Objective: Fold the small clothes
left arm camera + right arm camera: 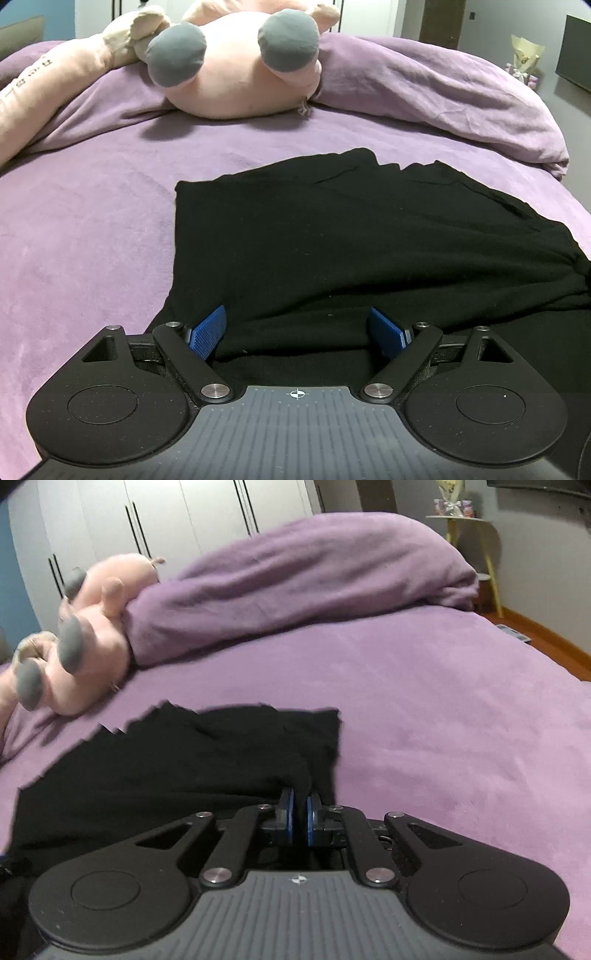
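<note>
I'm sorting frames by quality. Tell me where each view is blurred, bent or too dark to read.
Left wrist view: sharp; fisheye bows the bed, and the black garment is so dark that its folds barely show. Right wrist view: motion blur smears the garment's far edge and the plush toy; the wardrobe leans from distortion.

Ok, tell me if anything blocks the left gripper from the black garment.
Nothing visible does. The left gripper stands open right over the near edge of the black garment, with only cloth between its pads. The plush toy lies far behind on the bed. The right gripper is shut on the garment's edge.
</note>
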Motion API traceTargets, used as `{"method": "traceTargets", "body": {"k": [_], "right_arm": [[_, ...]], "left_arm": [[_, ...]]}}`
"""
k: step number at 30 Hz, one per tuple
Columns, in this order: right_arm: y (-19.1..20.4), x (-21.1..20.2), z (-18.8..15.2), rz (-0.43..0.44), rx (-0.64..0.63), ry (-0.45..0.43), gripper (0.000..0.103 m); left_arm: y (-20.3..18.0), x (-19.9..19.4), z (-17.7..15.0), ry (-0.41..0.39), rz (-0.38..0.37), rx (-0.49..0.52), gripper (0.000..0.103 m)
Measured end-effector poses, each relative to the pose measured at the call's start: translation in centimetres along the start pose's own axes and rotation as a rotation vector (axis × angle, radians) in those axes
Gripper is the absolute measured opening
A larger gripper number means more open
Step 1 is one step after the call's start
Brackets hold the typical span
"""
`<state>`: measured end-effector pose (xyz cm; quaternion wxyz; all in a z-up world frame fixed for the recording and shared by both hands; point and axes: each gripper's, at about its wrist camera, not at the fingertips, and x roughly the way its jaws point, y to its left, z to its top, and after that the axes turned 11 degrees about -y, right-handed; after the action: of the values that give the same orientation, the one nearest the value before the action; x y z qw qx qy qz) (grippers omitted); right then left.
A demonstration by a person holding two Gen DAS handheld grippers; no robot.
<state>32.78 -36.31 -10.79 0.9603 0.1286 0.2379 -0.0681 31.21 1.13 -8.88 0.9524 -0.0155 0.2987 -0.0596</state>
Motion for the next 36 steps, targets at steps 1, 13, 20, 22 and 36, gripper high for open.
{"method": "traceTargets", "body": {"k": [1, 13, 20, 22, 36], "right_arm": [[0.2, -0.2, 0.0, -0.007, -0.007, -0.007, 0.006], [1.7, -1.0, 0.6, -0.102, -0.105, -0.093, 0.016], [5.7, -1.7, 0.2, 0.156, -0.086, -0.03, 0.016], [7.0, -1.1, -0.6, 0.199, -0.117, 0.012, 0.016], [9.4, -1.4, -2.4, 0.19, -0.39, 0.148, 0.015]], "left_arm": [[0.0, 0.0, 0.1, 0.003, 0.002, 0.002, 0.09], [-0.5, 0.3, 0.4, 0.031, 0.02, 0.007, 0.09], [-1.1, -0.1, 0.8, 0.015, 0.037, -0.018, 0.09], [-1.2, -0.4, 1.1, -0.012, 0.028, -0.038, 0.091], [-1.6, -0.5, 0.2, 0.062, 0.019, 0.032, 0.091]]}}
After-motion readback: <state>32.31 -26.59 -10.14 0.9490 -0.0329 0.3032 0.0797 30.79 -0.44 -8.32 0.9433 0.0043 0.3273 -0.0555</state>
